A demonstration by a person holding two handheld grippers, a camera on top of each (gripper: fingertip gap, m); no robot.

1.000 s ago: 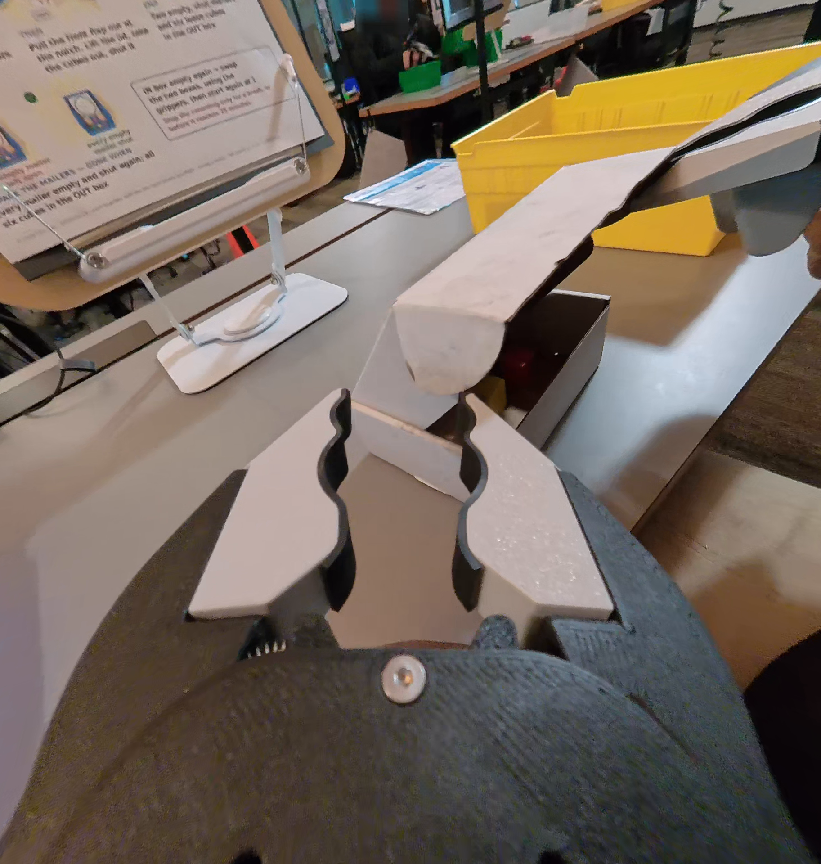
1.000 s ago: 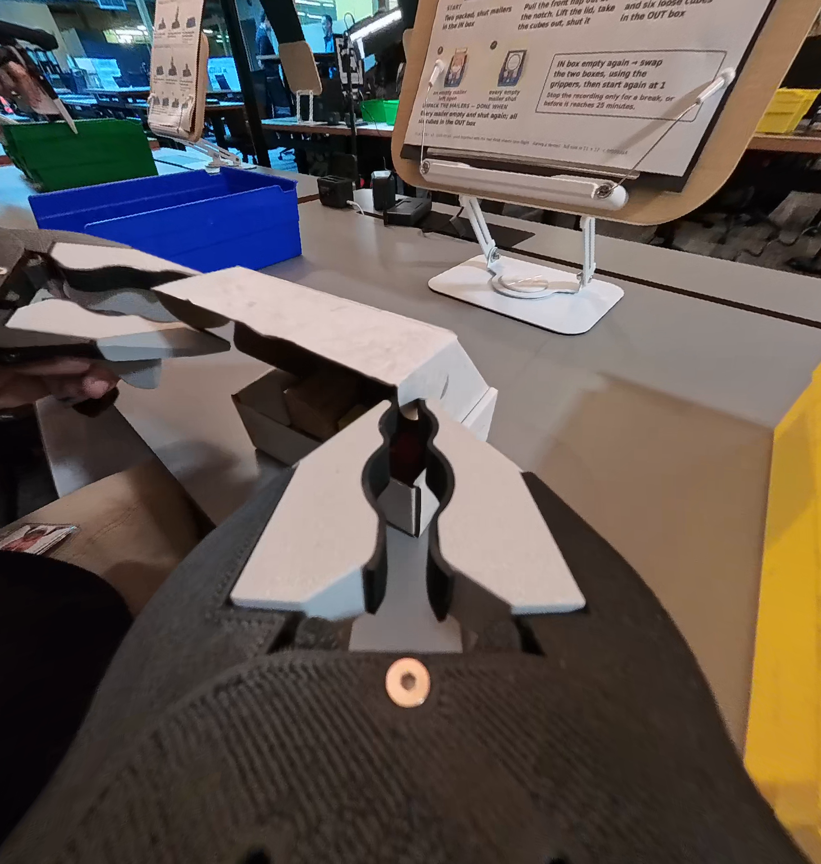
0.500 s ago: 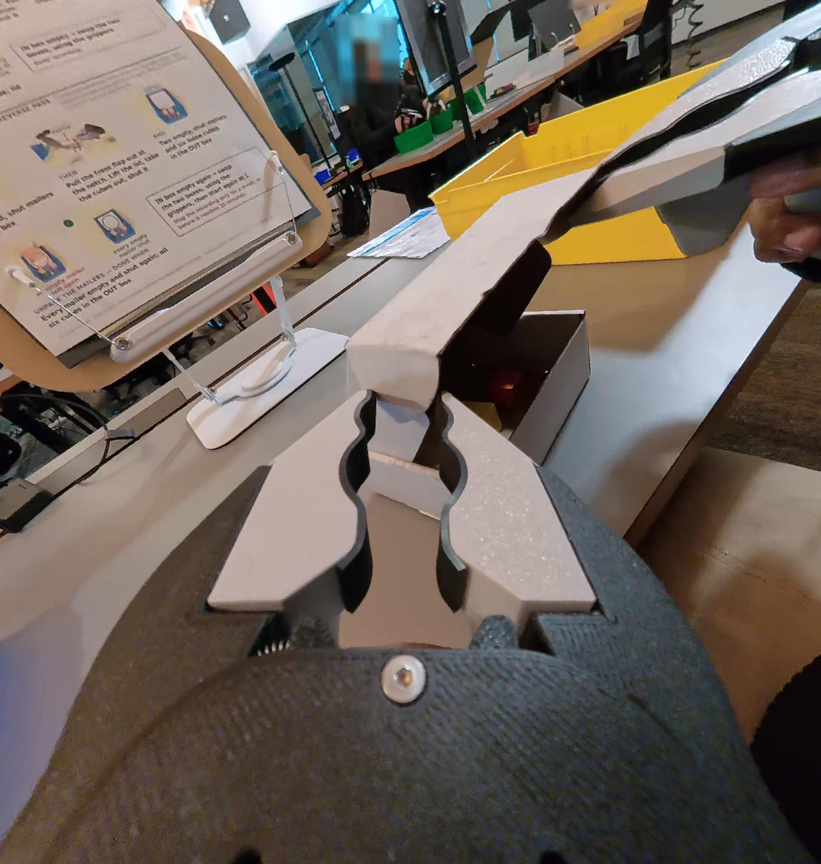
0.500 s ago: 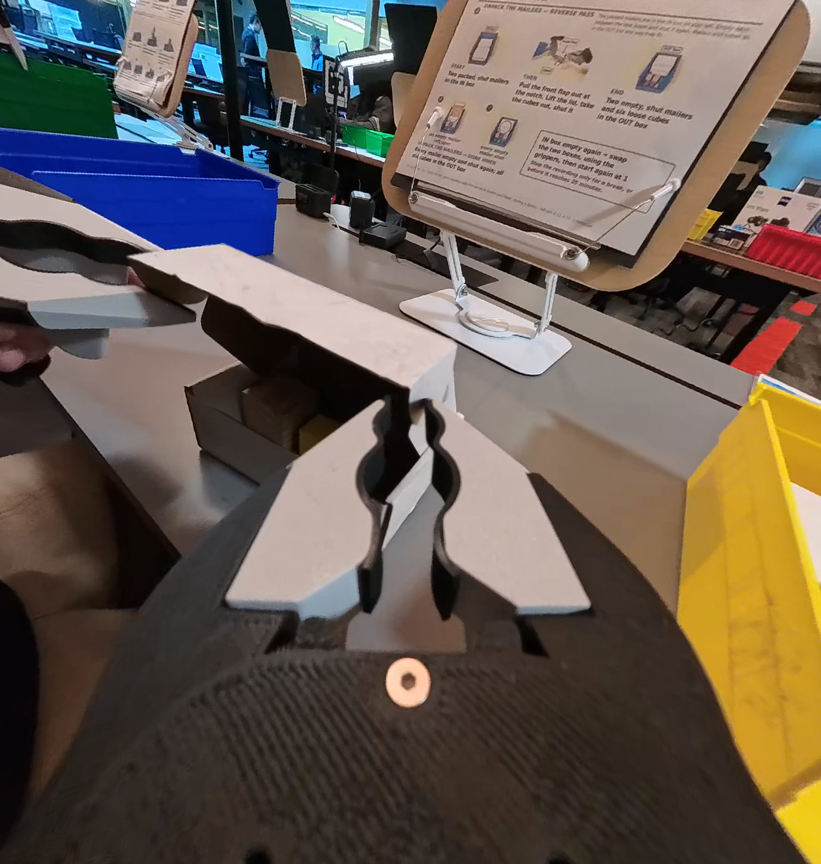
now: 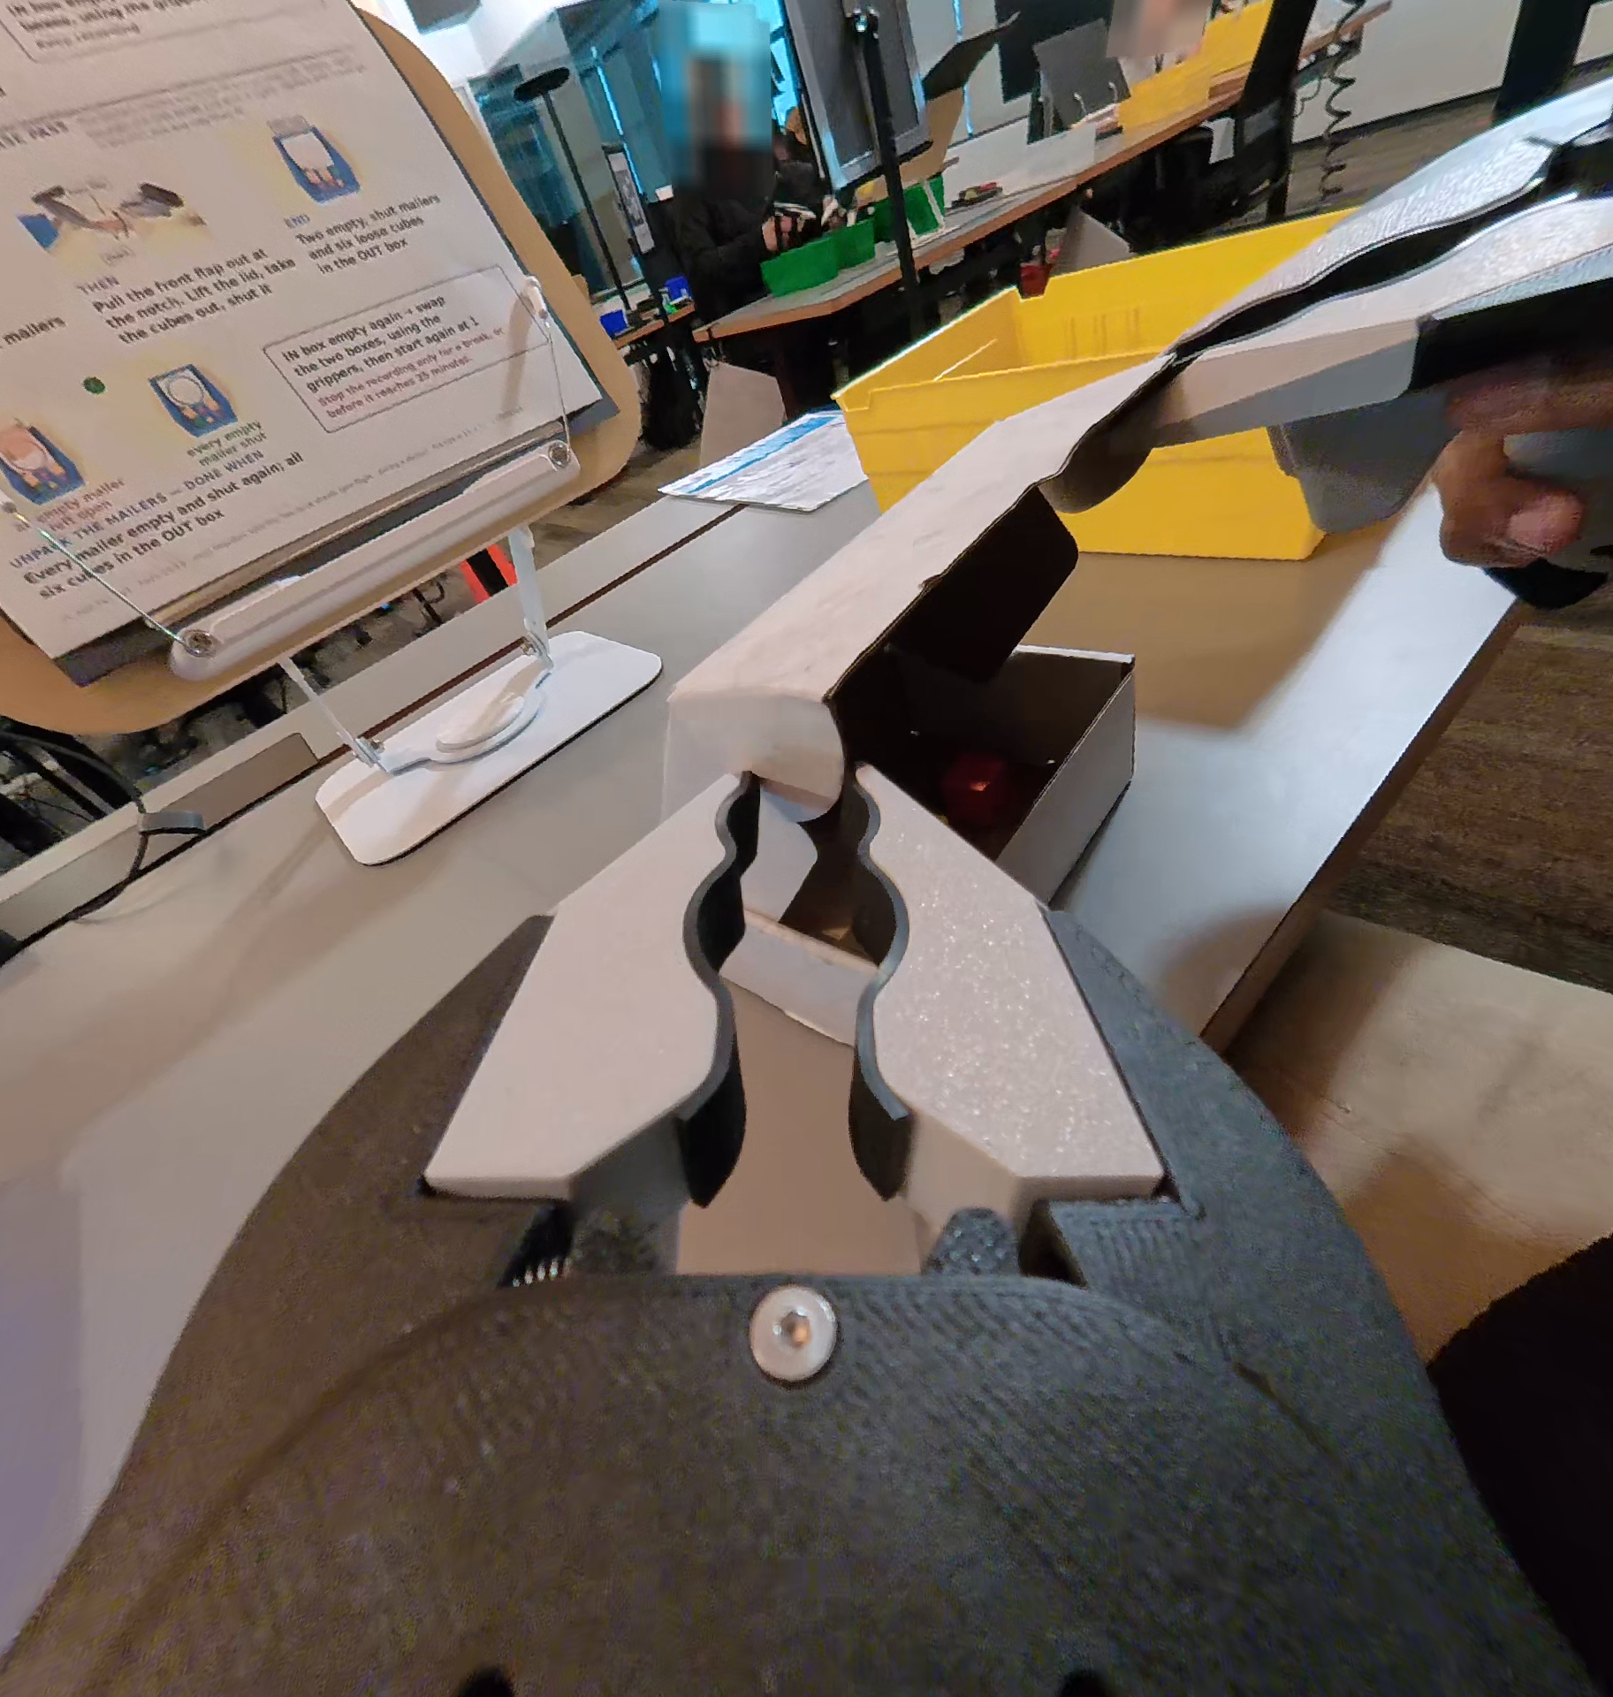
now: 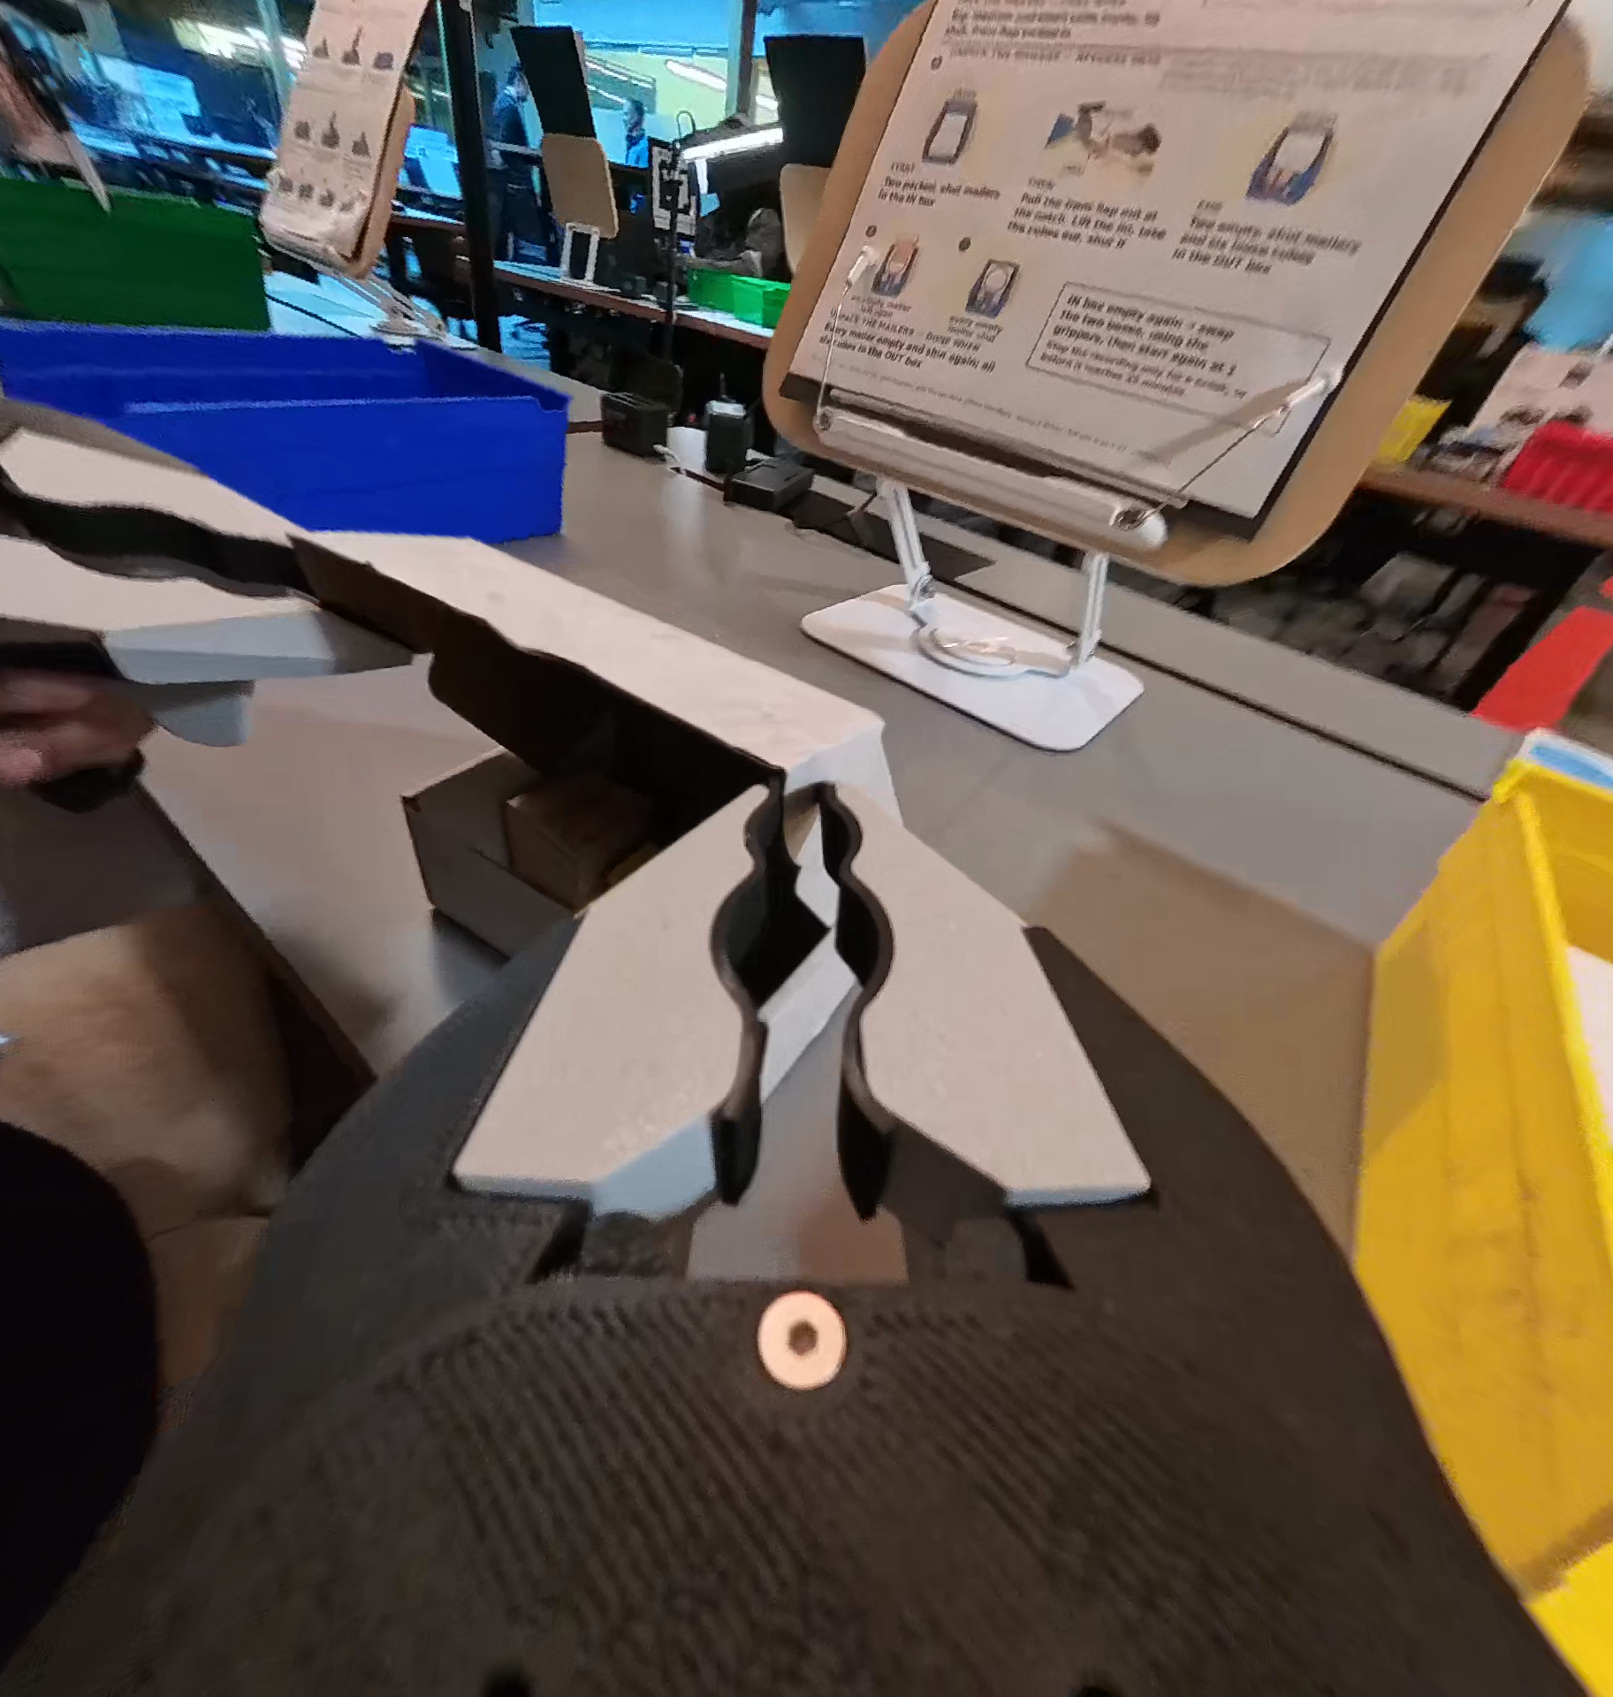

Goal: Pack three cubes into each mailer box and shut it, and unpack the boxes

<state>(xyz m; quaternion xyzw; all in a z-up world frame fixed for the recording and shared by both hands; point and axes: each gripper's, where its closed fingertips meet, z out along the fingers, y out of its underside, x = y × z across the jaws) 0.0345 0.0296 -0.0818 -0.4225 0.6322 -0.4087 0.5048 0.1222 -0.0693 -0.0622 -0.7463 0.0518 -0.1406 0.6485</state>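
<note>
The table (image 5: 417, 918) carries everything. The yellow bin (image 5: 1105, 459) stands on my right side and the blue bin (image 6: 343, 459) on my left, both well apart from the box; what is inside them I cannot tell from here.

The box (image 5: 1092, 762) sits on the table near its front edge, between my two grippers. Its lid (image 5: 876, 569) is now higher than one second ago, and the opening is wider. I judge this as the unpacking step: the flap is out and the lid is going up, so the cubes will soon be reachable.

Inside the box I see a red cube (image 5: 975, 792) and, from the other side, a brown cube (image 6: 573, 831) with something yellowish just beside it. A third cube I cannot confirm.

My left gripper (image 5: 798, 831) was wide a second ago; now its fingers have closed on the front corner of the lid. My right gripper (image 6: 801, 808) has its fingers almost together, pinching the other end of the lid.
</note>
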